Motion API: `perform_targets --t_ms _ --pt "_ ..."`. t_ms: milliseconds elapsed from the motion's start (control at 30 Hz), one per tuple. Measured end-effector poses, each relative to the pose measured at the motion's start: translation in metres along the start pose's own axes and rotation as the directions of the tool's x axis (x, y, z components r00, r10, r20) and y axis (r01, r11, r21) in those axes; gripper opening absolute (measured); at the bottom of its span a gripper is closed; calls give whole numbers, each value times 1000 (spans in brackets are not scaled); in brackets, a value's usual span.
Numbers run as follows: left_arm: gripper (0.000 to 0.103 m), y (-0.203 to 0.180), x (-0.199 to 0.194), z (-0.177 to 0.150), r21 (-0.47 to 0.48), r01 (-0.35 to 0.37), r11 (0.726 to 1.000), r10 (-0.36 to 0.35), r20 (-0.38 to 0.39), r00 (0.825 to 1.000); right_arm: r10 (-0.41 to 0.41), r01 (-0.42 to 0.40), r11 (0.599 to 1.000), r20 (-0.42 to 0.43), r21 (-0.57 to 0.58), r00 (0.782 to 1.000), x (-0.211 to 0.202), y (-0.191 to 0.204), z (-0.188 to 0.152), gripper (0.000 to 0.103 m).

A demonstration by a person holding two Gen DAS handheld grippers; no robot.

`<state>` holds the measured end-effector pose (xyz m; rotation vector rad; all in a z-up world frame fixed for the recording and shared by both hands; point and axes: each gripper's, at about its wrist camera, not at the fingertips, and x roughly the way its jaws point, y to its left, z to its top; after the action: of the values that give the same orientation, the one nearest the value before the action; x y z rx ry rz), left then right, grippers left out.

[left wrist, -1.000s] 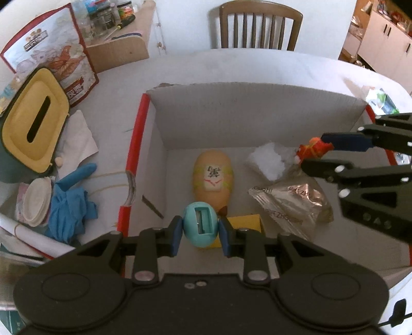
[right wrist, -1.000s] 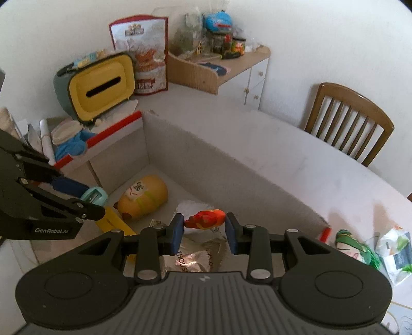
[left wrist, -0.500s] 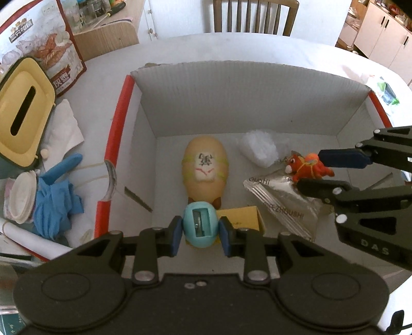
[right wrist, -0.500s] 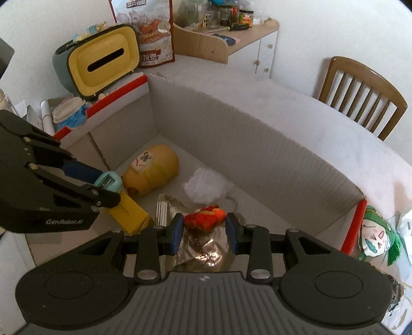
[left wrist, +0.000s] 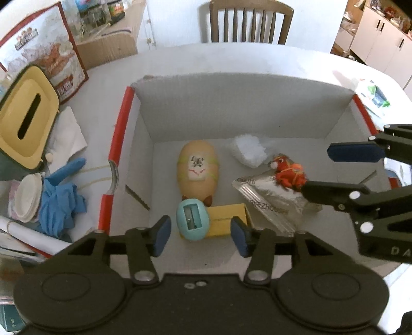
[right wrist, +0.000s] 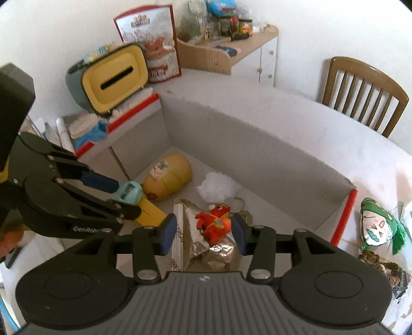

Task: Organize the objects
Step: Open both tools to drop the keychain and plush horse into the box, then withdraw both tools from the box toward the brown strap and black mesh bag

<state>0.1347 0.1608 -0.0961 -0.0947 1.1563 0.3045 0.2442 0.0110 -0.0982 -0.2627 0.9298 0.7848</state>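
A grey cardboard box (left wrist: pixel 239 113) with red edges sits on the white table. Inside, a teal egg-shaped pencil sharpener (left wrist: pixel 192 219) lies against a yellow box (left wrist: pixel 226 219). My left gripper (left wrist: pixel 200 235) is open above it, fingers apart on either side. A small orange toy animal (right wrist: pixel 213 223) lies on a silver foil packet (right wrist: pixel 206 247). My right gripper (right wrist: pixel 204 233) is open around the toy without holding it. The toy also shows in the left wrist view (left wrist: pixel 288 173).
The box also holds a tan plush capsule (left wrist: pixel 197 172) and a white fluffy ball (left wrist: pixel 248 150). Left of the box are a yellow tissue holder (left wrist: pixel 24 121), a blue glove (left wrist: pixel 60 203) and a snack bag (left wrist: pixel 43 56). A green-haired doll face (right wrist: pixel 378 224) lies right of the box. A wooden chair (left wrist: pixel 248 22) stands behind the table.
Both grippers lowered into the box and opened. The sharpener now rests beside the yellow box and the orange toy rests on the foil packet.
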Motion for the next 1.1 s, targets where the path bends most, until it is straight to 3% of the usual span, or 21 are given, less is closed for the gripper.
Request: perform_targets --t_ms 300,567,1100 --pt "60 -8 -27 -4 2 5 1000 -5 63 998 -12 11 1000 55 17 998 -34 -3 -4 51" --pt "71 -19 -56 -9 7 12 1000 -13 133 991 -22 19 999 97 35 995 -66 -4 -14 58" --pt "90 -76 -96 -20 -22 -3 1000 7 226 974 65 -72 996 157 43 985 -129 -18 -47 75"
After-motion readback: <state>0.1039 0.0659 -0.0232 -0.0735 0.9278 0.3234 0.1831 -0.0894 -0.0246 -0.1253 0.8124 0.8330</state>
